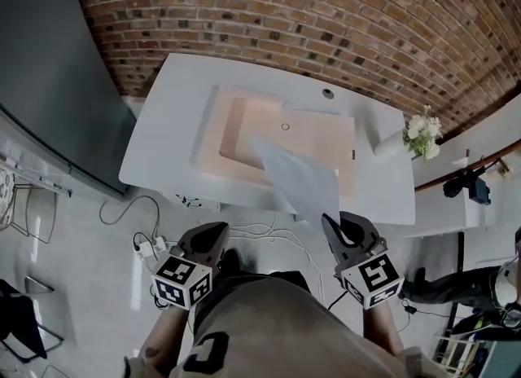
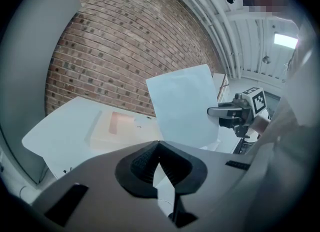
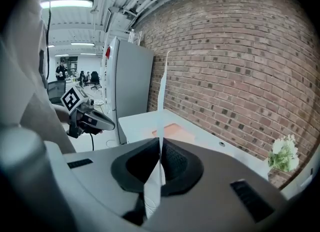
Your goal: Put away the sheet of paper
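Overhead, from the head view, the sheet of paper [image 1: 301,181] is lifted off the white table [image 1: 163,124] and slants over a peach panel [image 1: 220,124] set on the tabletop. Whether that panel is a tray or a mat cannot be told. The paper covers the panel's near right part. Its lower corner runs into the tips of the right gripper [image 1: 332,226], but the grip itself is too small to read here. The left gripper [image 1: 213,234] hangs well apart from the paper, below the table's near edge, over cables [image 1: 130,205] on the floor. The person's body cuts off both forearms. Flowers [image 1: 423,134] stand at the table's right end, near a brick wall [image 1: 326,10].

Next, the left gripper view shows what the head view cannot. Its jaws meet at the tips with nothing between them. Beyond them the paper shows almost flat-on, with the right gripper pinching its right edge. The flowers do not show in this view, and the paper hides the far right of the table.

Last, the right gripper view shows the paper edge-on, as a thin upright strip rising from jaws closed tight on it. Its lower end hangs down between the jaw bases. The left gripper sits off to the left in front of a grey cabinet [image 3: 132,86]. Part of the peach panel is hidden behind the strip and the jaws.
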